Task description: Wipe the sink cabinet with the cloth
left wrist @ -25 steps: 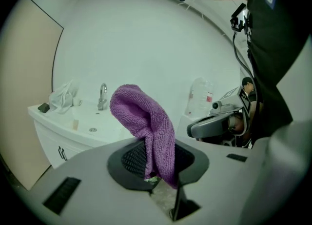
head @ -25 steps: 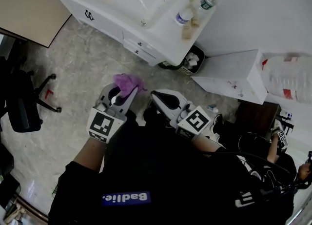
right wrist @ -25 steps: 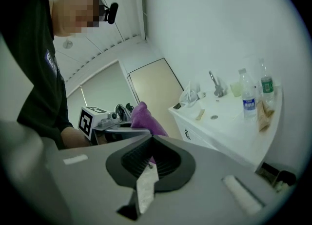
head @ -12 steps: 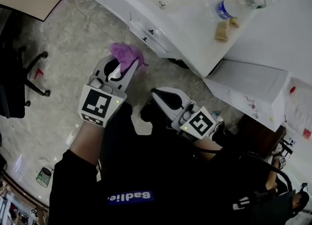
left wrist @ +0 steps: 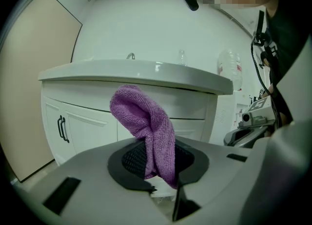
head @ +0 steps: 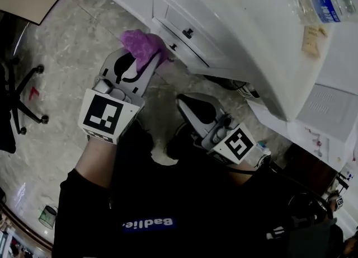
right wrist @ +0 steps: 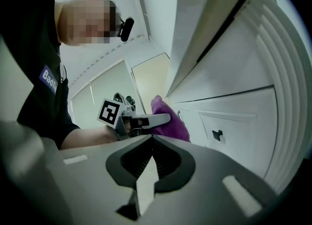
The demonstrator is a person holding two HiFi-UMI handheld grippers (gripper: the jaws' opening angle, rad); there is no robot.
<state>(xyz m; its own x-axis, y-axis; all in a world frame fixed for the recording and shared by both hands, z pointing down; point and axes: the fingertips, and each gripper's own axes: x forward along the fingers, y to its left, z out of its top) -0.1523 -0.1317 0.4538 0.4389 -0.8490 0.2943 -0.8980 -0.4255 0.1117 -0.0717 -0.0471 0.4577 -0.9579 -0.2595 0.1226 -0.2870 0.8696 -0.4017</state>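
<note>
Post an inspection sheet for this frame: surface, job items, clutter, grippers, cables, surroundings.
Surface: white sink cabinet, drawers shut, dark handles.
Job's things: purple cloth clamped in the left gripper, close to a drawer front; contact unclear.
Clutter: water bottle on the countertop.
Grippers: left jaws shut on the cloth; right gripper jaws together, empty.
Cables: black cable on the person's chest.
Surroundings: marbled floor, chair base at left.

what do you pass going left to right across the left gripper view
beige panel -> black cabinet handle -> purple cloth -> water bottle
</note>
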